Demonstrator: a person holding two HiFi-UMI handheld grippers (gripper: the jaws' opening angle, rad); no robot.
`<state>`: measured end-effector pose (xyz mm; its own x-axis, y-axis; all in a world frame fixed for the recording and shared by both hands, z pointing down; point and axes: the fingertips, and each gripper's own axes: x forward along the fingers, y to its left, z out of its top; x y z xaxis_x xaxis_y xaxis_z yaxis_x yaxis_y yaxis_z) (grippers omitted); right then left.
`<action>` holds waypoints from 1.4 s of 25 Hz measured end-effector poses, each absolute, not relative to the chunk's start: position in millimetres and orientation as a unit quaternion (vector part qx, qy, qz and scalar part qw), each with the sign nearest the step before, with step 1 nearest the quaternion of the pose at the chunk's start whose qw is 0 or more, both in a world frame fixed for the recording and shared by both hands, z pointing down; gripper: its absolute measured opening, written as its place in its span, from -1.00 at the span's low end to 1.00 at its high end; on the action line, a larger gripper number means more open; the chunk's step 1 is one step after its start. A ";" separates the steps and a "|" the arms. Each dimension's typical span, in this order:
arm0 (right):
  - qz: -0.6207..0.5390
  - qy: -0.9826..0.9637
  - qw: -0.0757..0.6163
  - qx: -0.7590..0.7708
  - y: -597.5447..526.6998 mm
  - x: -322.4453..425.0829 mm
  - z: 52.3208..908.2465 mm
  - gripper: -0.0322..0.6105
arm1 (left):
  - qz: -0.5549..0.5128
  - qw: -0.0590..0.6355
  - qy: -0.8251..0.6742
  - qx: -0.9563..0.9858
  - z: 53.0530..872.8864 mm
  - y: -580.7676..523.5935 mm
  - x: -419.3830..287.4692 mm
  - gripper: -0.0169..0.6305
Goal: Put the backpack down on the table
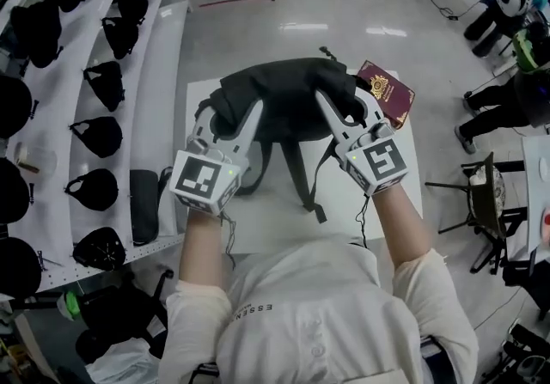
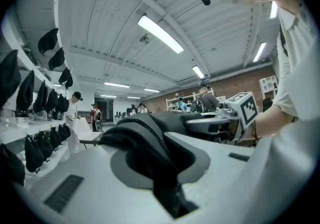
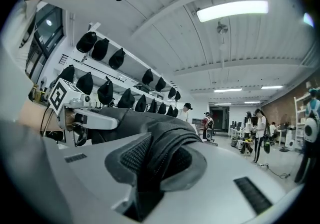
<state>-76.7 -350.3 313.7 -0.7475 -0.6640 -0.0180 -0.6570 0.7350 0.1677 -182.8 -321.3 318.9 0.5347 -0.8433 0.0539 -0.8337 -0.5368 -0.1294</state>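
Gripping a fold of smooth black fabric, the left gripper [image 1: 230,113] is clenched on the backpack [image 1: 288,86]. The backpack is a soft, rounded black bag held over the white table [image 1: 391,193], its two straps trailing toward the person. The right gripper [image 1: 341,109] is clamped on a padded, mesh-faced part of the same bag. Just to the right lies a maroon booklet [image 1: 388,93] with a gold crest. The person's cream shirt [image 1: 292,313] shows the letters "ESSEN".
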 end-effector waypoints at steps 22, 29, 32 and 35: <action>-0.025 -0.924 0.049 0.378 -451.3 -99.5 386.9 -0.65 | -0.055 0.009 0.453 -0.890 392.0 -426.3 -208.6 -0.76; 0.008 -0.926 0.054 0.374 -424.8 -95.0 407.3 -0.65 | -0.058 -0.051 0.450 -0.890 411.7 -401.4 -205.6 -0.75; 0.026 -0.926 0.056 0.373 -411.8 -93.5 416.7 -0.64 | -0.065 -0.065 0.451 -0.888 421.3 -388.9 -205.0 -0.75; 0.045 -0.926 0.057 0.370 -397.6 -90.6 425.5 -0.64 | -0.069 -0.077 0.448 -0.888 431.0 -373.7 -202.3 -0.75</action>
